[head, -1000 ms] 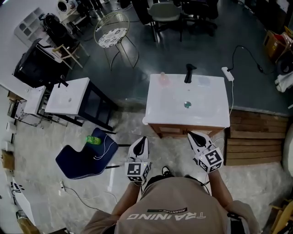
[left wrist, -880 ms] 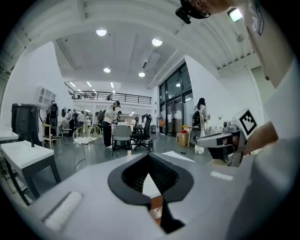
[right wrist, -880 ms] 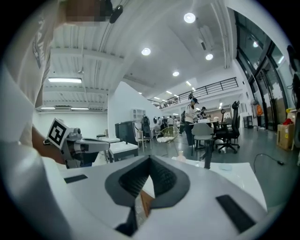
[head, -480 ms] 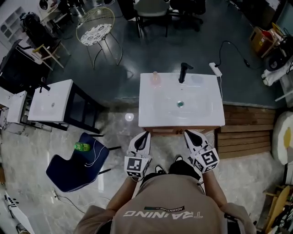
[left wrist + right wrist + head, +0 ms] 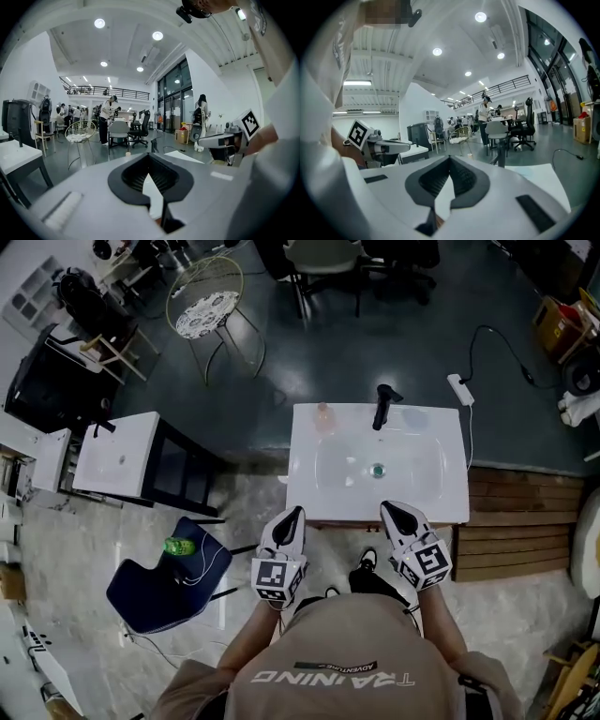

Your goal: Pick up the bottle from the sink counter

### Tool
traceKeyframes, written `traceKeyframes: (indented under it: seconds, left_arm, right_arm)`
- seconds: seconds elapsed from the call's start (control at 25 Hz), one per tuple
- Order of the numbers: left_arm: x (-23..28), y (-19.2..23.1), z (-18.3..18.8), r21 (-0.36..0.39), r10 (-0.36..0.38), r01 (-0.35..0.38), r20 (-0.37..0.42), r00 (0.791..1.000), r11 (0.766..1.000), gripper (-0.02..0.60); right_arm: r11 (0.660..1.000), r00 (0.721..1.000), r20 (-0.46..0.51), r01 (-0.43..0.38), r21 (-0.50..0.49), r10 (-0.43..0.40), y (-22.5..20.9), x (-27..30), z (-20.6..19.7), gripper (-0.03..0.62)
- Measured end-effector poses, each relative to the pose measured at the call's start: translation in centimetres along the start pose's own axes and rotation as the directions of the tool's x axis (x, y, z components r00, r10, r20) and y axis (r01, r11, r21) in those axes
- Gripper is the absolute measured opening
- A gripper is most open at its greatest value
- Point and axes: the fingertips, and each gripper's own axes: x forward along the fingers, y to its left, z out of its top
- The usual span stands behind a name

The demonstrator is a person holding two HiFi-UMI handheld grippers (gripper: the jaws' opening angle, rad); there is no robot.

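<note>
A small pale pink bottle point(image 5: 324, 415) stands upright on the back left corner of the white sink counter point(image 5: 441, 498), to the left of the black faucet point(image 5: 382, 405). Both grippers are held side by side at the counter's front edge, pointing toward it. My left gripper point(image 5: 296, 513) is shut with nothing in it, and in its own view the jaws point(image 5: 149, 156) meet. My right gripper point(image 5: 390, 508) is also shut and holds nothing point(image 5: 450, 158). The bottle sits far from both, across the basin.
A second white sink unit point(image 5: 117, 451) stands to the left. Near my left side is a blue chair point(image 5: 159, 573) with a green bottle point(image 5: 178, 546) on it. A wire chair point(image 5: 208, 306) stands beyond, a power strip point(image 5: 461, 388) and wooden pallet point(image 5: 516, 517) on the right.
The view has shifted and the sink counter now lies closer to the grippers, whose tips reach its front edge. Both grippers stay shut and level.
</note>
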Motion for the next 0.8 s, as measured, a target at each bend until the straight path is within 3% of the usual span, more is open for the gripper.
traceKeyframes:
  seconds: [0.16, 0.44, 0.8]
  left_arm:
    - [3.7, -0.1, 0.7, 0.016, 0.036, -0.036, -0.014, 0.999, 0.999, 0.008]
    - [8.6, 0.0, 1.6, 0.006, 0.086, -0.086, -0.022, 0.996, 0.996, 0.008]
    - [13.2, 2.1, 1.5, 0.013, 0.044, -0.044, -0.046, 0.998, 0.999, 0.008]
  right_arm:
    - [0.996, 0.998, -0.026, -0.055, -0.073, 0.053, -3.3, 2.0, 0.4, 0.008]
    - [0.988, 0.991, -0.031, -0.135, -0.076, 0.133, -7.6, 5.0, 0.7, 0.008]
    - [0.992, 0.991, -0.047, -0.124, -0.038, 0.122, -9.7, 8.1, 0.1, 0.008]
